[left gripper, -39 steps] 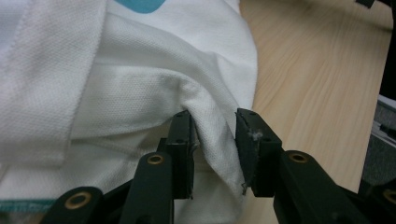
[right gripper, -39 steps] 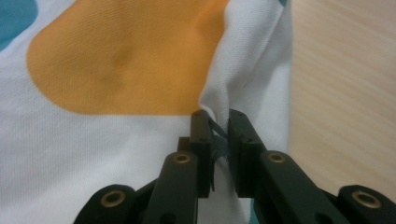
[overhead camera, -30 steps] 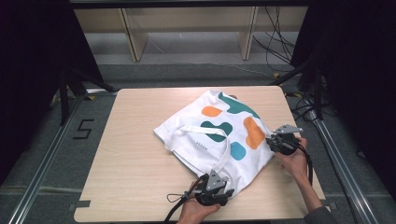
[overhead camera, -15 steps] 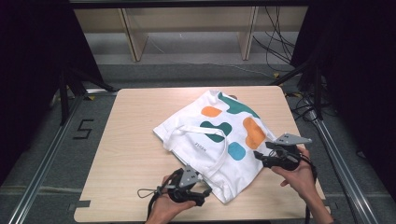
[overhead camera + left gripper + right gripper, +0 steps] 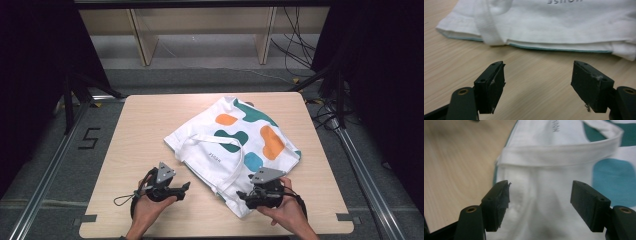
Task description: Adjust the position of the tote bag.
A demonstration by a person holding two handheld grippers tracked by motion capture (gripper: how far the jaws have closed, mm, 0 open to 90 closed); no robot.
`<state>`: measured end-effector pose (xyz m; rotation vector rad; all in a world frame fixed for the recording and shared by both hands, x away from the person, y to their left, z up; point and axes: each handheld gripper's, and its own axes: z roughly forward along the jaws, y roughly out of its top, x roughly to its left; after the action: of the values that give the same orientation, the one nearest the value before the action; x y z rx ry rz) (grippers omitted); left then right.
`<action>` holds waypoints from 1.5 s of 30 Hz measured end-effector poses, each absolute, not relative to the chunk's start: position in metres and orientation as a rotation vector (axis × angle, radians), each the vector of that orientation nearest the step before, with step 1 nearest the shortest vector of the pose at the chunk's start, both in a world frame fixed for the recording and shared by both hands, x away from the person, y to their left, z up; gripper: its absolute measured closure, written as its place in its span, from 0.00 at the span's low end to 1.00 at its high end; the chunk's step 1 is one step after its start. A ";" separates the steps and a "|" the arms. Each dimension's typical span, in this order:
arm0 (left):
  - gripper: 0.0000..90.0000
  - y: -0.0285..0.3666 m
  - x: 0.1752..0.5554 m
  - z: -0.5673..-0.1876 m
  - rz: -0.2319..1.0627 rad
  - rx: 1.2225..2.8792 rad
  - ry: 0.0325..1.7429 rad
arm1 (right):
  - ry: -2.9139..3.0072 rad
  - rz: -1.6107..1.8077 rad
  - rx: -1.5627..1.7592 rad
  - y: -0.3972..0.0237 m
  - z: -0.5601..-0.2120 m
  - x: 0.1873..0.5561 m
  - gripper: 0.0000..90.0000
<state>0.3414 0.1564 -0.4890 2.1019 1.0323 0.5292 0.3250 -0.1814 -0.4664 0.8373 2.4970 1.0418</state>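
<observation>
I see the bag flat at mid-table — my left gripper wide over bare wood beside its edge, my right gripper wide over its near corner.

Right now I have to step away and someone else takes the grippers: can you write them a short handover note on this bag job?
Left gripper: open, empty, over bare table just short of the tote bag's near-left edge.
Right gripper: open, empty, over the bag's near corner; white fabric lies between its jaws, not pinched.
Bag: flat, skewed on the table, print side up, one white handle looped across its front.
Done: nothing is gripped.
Left: probably close each gripper on the bag's near edge, then straighten or fold it.
</observation>
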 end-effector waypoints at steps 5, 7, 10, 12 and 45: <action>0.29 0.169 0.345 -0.493 0.514 2.056 1.109 | 2.547 0.948 0.810 -0.167 -0.480 0.316 0.33; 0.29 0.170 0.345 -0.493 0.515 2.063 1.113 | 2.552 0.916 0.810 -0.164 -0.483 0.313 0.32; 0.29 0.169 0.345 -0.493 0.516 2.062 1.106 | 2.540 0.869 0.804 -0.161 -0.488 0.309 0.31; 0.29 0.170 0.345 -0.493 0.509 2.087 1.096 | 2.539 0.819 0.790 -0.159 -0.490 0.305 0.32; 0.32 0.166 0.364 -0.506 0.594 2.153 1.134 | 2.337 0.853 0.899 -0.297 -0.466 0.309 0.84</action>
<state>0.3640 0.1664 -0.5063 2.1526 1.1339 0.5941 0.3088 -0.2974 -0.4658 0.8989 2.3371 0.8525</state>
